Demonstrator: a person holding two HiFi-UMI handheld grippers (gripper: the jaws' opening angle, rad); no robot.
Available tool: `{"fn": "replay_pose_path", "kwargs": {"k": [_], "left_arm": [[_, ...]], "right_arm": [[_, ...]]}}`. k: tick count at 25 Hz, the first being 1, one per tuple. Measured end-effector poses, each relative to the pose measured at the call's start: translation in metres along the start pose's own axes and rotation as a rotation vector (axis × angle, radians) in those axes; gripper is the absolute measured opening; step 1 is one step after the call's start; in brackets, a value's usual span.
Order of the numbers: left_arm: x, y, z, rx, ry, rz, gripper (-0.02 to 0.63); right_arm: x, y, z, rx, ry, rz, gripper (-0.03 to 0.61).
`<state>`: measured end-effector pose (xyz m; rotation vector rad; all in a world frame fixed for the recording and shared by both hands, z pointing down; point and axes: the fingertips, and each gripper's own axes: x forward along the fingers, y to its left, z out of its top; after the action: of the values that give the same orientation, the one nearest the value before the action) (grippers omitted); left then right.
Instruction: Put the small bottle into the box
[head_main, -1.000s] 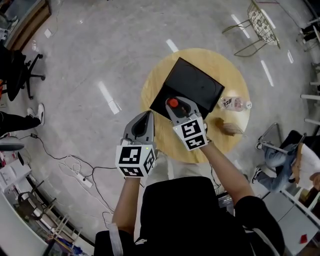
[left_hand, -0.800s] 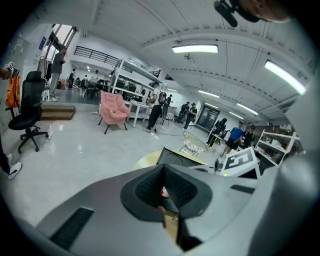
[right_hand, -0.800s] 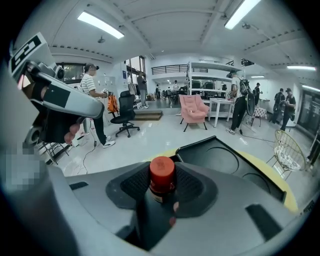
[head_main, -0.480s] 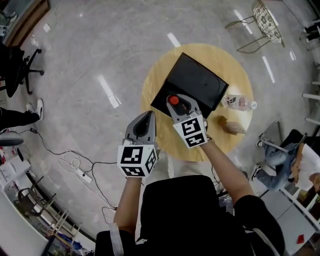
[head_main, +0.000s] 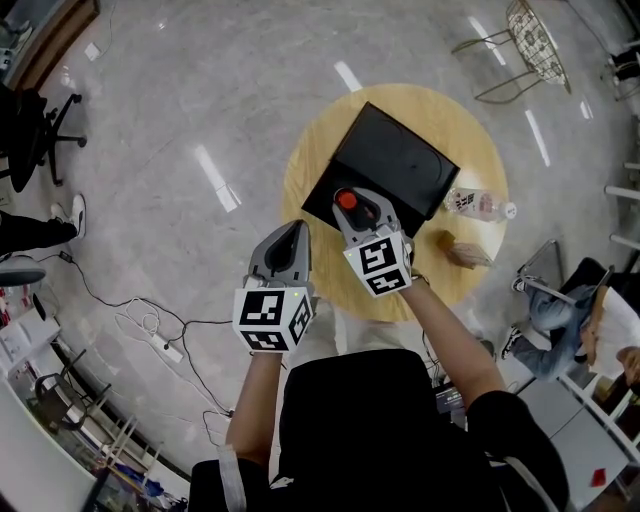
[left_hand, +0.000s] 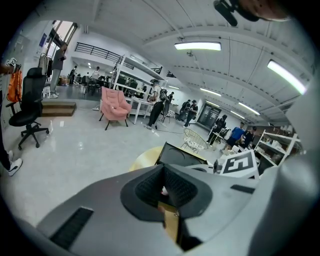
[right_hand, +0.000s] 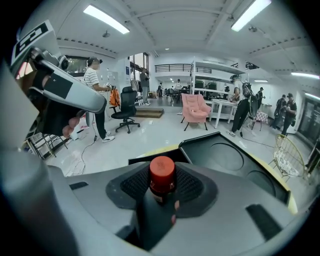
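Left gripper idle, jaws closed on nothing. Right gripper clamps the small bottle, red cap up. It has barely shifted over the last second and hovers at the near rim of the box. Lowering and release remain.

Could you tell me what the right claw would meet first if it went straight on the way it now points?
Most likely the black box, straight ahead of the right claw, which grips the small bottle; whether it hits the near wall or clears it is unclear.
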<state>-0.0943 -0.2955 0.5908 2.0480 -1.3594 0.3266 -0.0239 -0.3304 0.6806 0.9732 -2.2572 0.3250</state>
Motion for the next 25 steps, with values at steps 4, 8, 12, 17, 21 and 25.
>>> {"fn": "replay_pose_path", "kwargs": {"k": [4, 8, 12, 17, 21, 25], "left_arm": [[0.002, 0.001, -0.002, -0.004, 0.002, -0.002, 0.009], [0.004, 0.002, -0.001, -0.010, 0.005, -0.003, 0.009], [0.009, 0.001, 0.001, -0.007, 0.004, -0.007, 0.009], [0.015, -0.001, 0.001, -0.002, 0.011, -0.011, 0.009], [0.016, -0.003, 0.007, 0.001, 0.006, -0.012, 0.009], [0.013, -0.008, 0.015, 0.006, -0.014, -0.023, 0.009]], "right_arm": [[-0.001, 0.000, -0.002, -0.018, 0.003, -0.008, 0.138], [-0.001, 0.003, 0.000, -0.035, 0.003, -0.011, 0.138], [0.000, 0.005, -0.001, -0.039, -0.006, -0.009, 0.138], [0.001, 0.003, -0.003, -0.019, -0.002, 0.013, 0.154], [-0.003, 0.005, 0.002, 0.026, -0.029, 0.062, 0.189], [-0.014, 0.003, 0.013, 0.055, -0.064, 0.068, 0.190]]}}
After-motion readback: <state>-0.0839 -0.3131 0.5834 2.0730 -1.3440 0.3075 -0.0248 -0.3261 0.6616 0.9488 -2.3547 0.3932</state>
